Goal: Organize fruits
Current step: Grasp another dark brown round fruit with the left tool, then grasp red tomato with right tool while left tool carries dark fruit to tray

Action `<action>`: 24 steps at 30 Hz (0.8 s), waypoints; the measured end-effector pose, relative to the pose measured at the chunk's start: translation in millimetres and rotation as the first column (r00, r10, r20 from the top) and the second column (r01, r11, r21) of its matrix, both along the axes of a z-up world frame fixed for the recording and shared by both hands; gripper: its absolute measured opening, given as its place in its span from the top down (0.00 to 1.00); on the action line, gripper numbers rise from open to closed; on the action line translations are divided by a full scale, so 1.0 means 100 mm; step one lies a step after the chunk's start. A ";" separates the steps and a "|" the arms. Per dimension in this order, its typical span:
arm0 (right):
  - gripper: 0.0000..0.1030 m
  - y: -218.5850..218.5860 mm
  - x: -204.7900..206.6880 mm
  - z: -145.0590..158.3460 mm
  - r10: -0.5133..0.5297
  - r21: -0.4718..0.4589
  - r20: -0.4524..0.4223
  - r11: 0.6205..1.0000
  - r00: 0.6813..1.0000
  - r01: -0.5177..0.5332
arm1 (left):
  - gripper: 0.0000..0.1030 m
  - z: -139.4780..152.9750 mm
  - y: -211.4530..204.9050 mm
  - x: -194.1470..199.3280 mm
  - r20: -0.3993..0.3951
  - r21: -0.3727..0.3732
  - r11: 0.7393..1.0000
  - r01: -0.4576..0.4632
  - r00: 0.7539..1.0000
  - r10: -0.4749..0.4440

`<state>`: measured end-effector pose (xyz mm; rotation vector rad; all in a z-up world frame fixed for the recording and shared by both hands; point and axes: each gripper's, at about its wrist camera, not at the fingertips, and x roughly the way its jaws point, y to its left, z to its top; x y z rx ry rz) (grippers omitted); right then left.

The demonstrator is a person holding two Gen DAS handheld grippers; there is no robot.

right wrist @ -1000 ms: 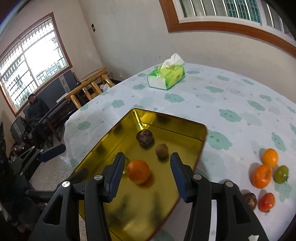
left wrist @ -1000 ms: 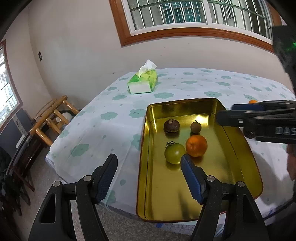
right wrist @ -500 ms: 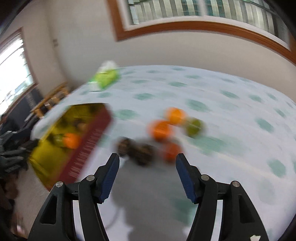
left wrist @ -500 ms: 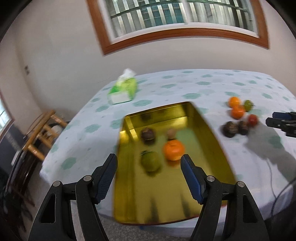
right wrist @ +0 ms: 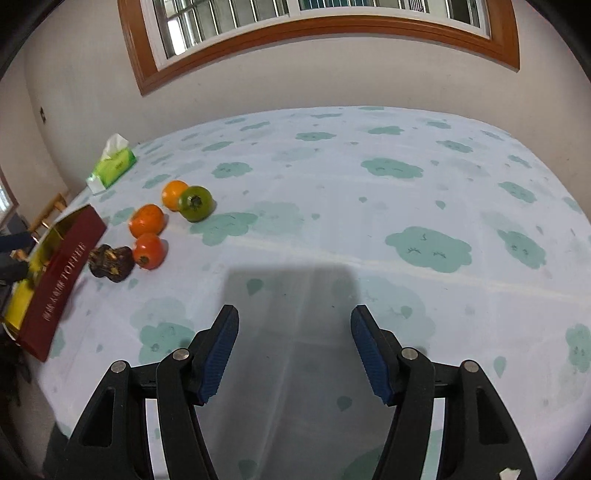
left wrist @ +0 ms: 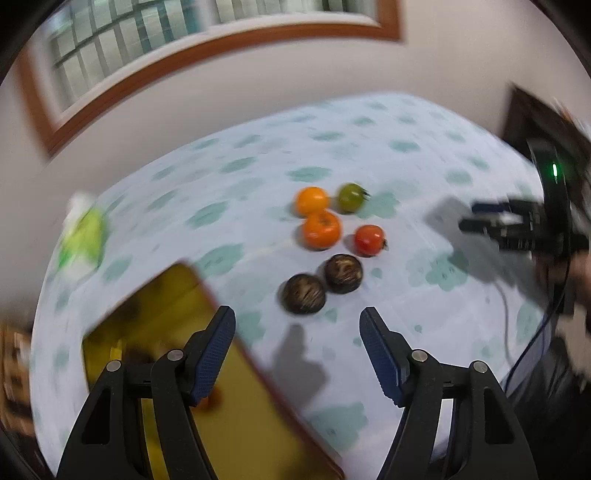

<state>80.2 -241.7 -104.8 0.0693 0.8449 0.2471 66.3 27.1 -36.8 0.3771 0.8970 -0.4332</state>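
Several loose fruits lie on the cloud-print tablecloth: two oranges [left wrist: 320,228] [left wrist: 311,200], a green tomato [left wrist: 350,197], a red tomato [left wrist: 368,239] and two dark brown fruits [left wrist: 304,293] [left wrist: 343,273]. My left gripper [left wrist: 297,354] is open and empty, just short of the brown fruits. The gold tray [left wrist: 177,295] with red outer walls lies at its lower left, blurred. My right gripper [right wrist: 293,350] is open and empty over bare cloth; the fruits, among them the green tomato [right wrist: 195,203], and the tray [right wrist: 61,273] are at its left. It also shows in the left wrist view [left wrist: 517,225].
A green tissue pack [right wrist: 112,166] lies at the table's far left corner. A wall with a wood-framed window [right wrist: 314,22] runs behind the table. A wooden chair [right wrist: 51,210] stands beyond the left edge. A cable [left wrist: 517,332] hangs at the right.
Both grippers have swung right, away from the tray. The left now faces the loose fruits, and the right looks past them over bare cloth. Both stay open and empty.
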 end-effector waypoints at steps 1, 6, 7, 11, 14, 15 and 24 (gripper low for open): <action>0.41 -0.01 -0.02 0.00 0.003 0.007 -0.001 1.000 1.000 -0.003 | 0.32 -0.05 -0.04 0.07 -0.041 0.006 0.997 0.073 0.997 -0.073; 0.41 -0.11 -0.05 -0.02 0.006 0.074 -0.006 0.997 1.000 -0.006 | 0.32 -0.30 -0.21 0.43 -0.144 0.122 0.961 0.249 0.962 -0.231; 0.41 -0.11 -0.05 -0.02 0.007 0.081 -0.005 0.997 1.000 -0.006 | 0.32 -0.34 -0.23 0.48 -0.151 0.149 0.951 0.271 0.957 -0.249; 0.38 -0.10 -0.05 -0.02 0.014 0.082 -0.007 0.997 1.000 -0.013 | 0.33 -0.53 -0.25 0.68 -0.205 0.193 0.920 0.342 0.931 -0.303; 0.35 -0.10 -0.04 -0.03 0.018 0.085 -0.008 0.996 1.000 -0.017 | 0.47 -0.64 -0.23 0.77 -0.268 0.147 0.914 0.377 0.905 -0.330; 0.35 -0.10 -0.04 -0.03 0.019 0.085 -0.009 0.996 1.000 -0.018 | 0.59 -0.62 -0.22 0.78 -0.271 0.116 0.917 0.382 0.900 -0.341; 0.32 -0.07 -0.05 -0.03 0.024 0.079 -0.011 0.997 1.000 -0.023 | 0.62 -0.41 -0.06 0.53 -0.218 0.030 0.996 0.086 0.973 -0.078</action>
